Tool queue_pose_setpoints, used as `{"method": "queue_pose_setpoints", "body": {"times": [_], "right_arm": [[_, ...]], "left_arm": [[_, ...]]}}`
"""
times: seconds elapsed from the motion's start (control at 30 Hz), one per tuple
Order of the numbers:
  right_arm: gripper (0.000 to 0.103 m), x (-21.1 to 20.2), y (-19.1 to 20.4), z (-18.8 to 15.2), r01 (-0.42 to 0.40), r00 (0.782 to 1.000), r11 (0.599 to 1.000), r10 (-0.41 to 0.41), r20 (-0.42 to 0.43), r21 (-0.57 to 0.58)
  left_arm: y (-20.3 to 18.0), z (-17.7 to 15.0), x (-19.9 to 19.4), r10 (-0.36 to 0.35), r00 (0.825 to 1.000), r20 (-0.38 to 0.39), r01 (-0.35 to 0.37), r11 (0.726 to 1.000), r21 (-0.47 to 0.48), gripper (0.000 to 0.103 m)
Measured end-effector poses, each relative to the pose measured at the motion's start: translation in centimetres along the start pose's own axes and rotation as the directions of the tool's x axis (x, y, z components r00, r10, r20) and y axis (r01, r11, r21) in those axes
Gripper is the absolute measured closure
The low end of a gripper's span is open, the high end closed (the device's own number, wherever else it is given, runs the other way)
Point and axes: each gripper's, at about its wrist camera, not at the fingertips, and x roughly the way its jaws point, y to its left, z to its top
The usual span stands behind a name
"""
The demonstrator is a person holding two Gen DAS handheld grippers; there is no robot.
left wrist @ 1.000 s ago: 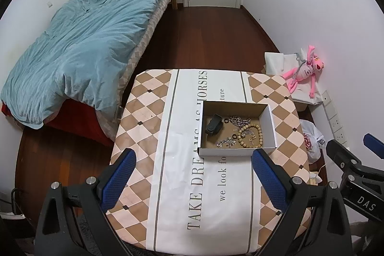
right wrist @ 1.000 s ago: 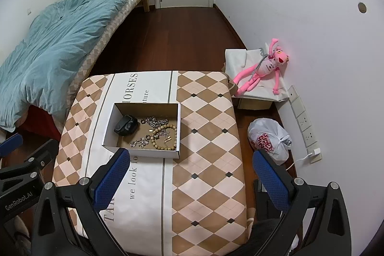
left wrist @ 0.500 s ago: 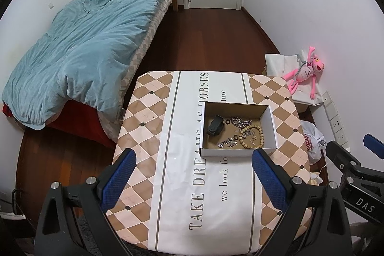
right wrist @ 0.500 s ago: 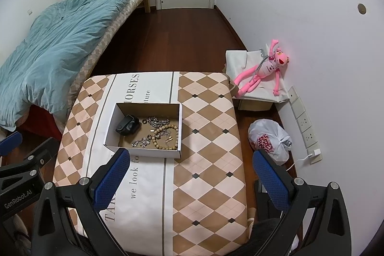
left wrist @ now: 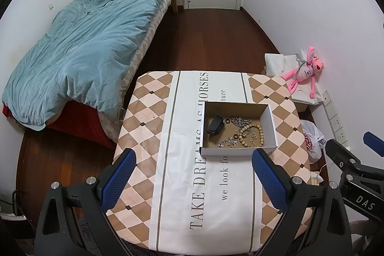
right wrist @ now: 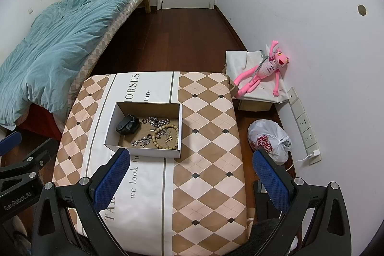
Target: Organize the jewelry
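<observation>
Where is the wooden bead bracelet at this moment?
The bead bracelet lies inside the open cardboard box on the table, toward the box's right near corner in both views. A silver chain lies just behind it, and a black case to its left.

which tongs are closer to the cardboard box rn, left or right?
Left, marginally. The left tongs hover just short of the cardboard box, their right finger at its near wall. The right tongs sit beside it, offset right; both open.
</observation>
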Motion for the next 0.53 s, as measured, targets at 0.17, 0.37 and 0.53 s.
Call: {"method": "queue_pose_setpoints", "body": {"times": [0.17,0.37,0.53], "right_arm": [[0.0,-0.07,-0.08,0.0,0.001,1.0,1.0,-0.001,0.003,0.002],[0.0,-0.1,-0.37,0.05,0.003,1.0,1.0,-0.003,0.002,0.003],[0.0,-0.11,-0.81,0.11,0.003,1.0,1.0,-0.003,0.002,0.0]], "left_arm": [[-0.01,-0.04,-0.06,-0.004,1.0,0.002,0.004,1.0,0.0,0.005],[-0.04,-0.04,-0.15,-0.002,1.0,0.003,0.002,1.0,0.003,0.005],[-0.12,-0.03,-0.55,-0.007,1.0,0.024,0.007,1.0,0.004,0.005]]}}
